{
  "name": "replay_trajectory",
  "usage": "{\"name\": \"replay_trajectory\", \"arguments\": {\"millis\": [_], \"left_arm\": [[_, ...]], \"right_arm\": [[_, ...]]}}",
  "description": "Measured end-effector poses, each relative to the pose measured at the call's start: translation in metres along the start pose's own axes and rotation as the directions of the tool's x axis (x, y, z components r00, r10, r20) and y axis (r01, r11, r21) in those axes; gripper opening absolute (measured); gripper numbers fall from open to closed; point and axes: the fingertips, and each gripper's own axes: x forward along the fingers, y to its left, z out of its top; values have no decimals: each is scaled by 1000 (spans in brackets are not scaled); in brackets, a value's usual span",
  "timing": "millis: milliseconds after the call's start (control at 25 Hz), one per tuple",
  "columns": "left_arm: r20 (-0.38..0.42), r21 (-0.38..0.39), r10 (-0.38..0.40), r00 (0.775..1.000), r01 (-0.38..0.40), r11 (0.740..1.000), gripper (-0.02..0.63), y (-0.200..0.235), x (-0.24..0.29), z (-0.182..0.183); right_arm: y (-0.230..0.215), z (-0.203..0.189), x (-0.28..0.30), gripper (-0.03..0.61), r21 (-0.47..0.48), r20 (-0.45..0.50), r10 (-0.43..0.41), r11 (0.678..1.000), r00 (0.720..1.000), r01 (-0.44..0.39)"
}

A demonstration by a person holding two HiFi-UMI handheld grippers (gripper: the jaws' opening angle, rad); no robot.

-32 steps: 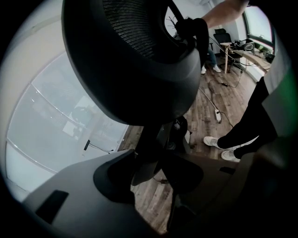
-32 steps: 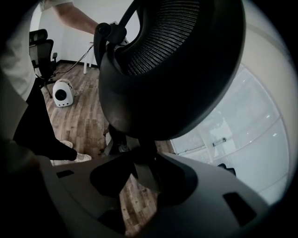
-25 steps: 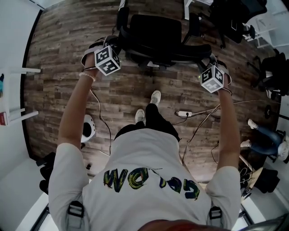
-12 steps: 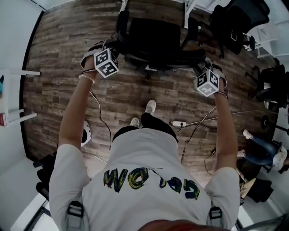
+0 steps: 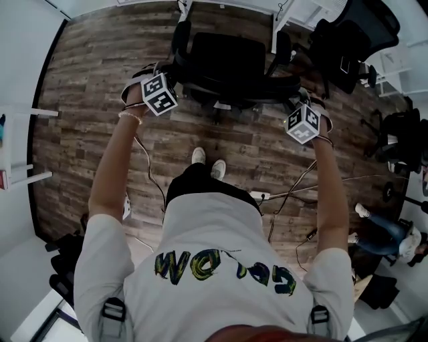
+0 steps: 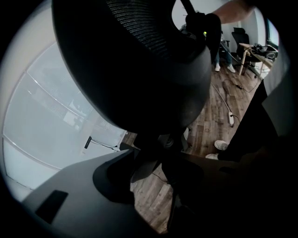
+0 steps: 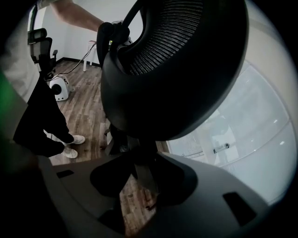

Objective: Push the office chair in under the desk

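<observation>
The black office chair (image 5: 227,57) stands on the wood floor at the top of the head view, its seat between two white desk legs (image 5: 275,20). My left gripper (image 5: 167,72) sits on the left end of the backrest's top edge and my right gripper (image 5: 298,99) on the right end. In the left gripper view the mesh backrest (image 6: 139,60) fills the frame and its rim runs down between the jaws of my left gripper (image 6: 158,162). The right gripper view shows the backrest (image 7: 177,69) the same way, within my right gripper (image 7: 139,172). Each gripper looks shut on the rim.
Other black chairs (image 5: 354,40) stand at the upper right. A power strip with cables (image 5: 257,196) lies on the floor behind my feet. Another person's legs (image 5: 381,234) show at the right. A white shelf (image 5: 27,140) lines the left wall.
The chair and both grippers have moved up the picture toward the desk legs. My feet have stepped forward after them.
</observation>
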Motion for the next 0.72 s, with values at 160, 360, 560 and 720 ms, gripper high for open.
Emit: {"name": "replay_trajectory", "arguments": {"millis": [160, 360, 560, 720], "left_arm": [[9, -1, -1, 1000, 1, 1000, 187, 15, 12, 6], [19, -1, -8, 1000, 8, 1000, 187, 40, 31, 14], [37, 4, -17, 999, 16, 1000, 187, 67, 53, 21], [40, 9, -13, 999, 12, 1000, 187, 93, 71, 29]], "right_arm": [[-17, -1, 13, 163, 3, -4, -2, 1000, 1000, 2], [-41, 0, 31, 165, 2, -12, -14, 1000, 1000, 14], [-66, 1, 53, 164, 8, -22, -13, 1000, 1000, 13], [-90, 3, 69, 164, 5, -34, -12, 1000, 999, 12]]}}
